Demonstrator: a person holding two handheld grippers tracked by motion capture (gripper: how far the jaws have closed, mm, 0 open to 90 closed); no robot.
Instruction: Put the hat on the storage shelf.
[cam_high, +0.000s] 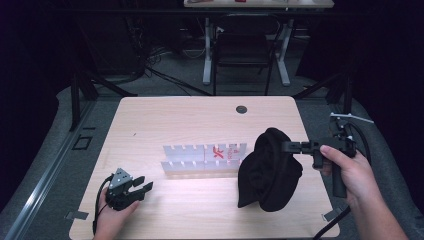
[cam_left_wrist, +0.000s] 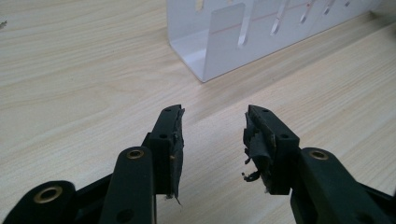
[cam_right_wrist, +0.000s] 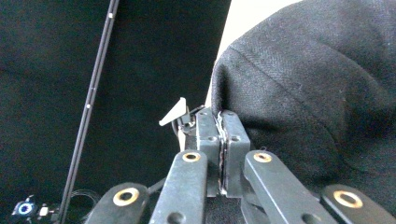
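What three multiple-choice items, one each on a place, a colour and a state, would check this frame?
1. Where is the white slotted rack relative to the garment?
A. To its left in the high view
B. On top of it
C. Off the table, on the floor

2. What colour is the garment?
A. Red
B. Black
C. Yellow

3. How does the left gripper stand?
A. Clamped on the rack
C. Open, with nothing between its fingers
B. Gripping the garment

Answers:
1 A: the high view shows the rack at mid-table with the garment to its right.
2 B: the fabric is black in the high view and the right gripper view, where the right gripper pinches its edge.
3 C: the left gripper view shows a gap over bare wood.
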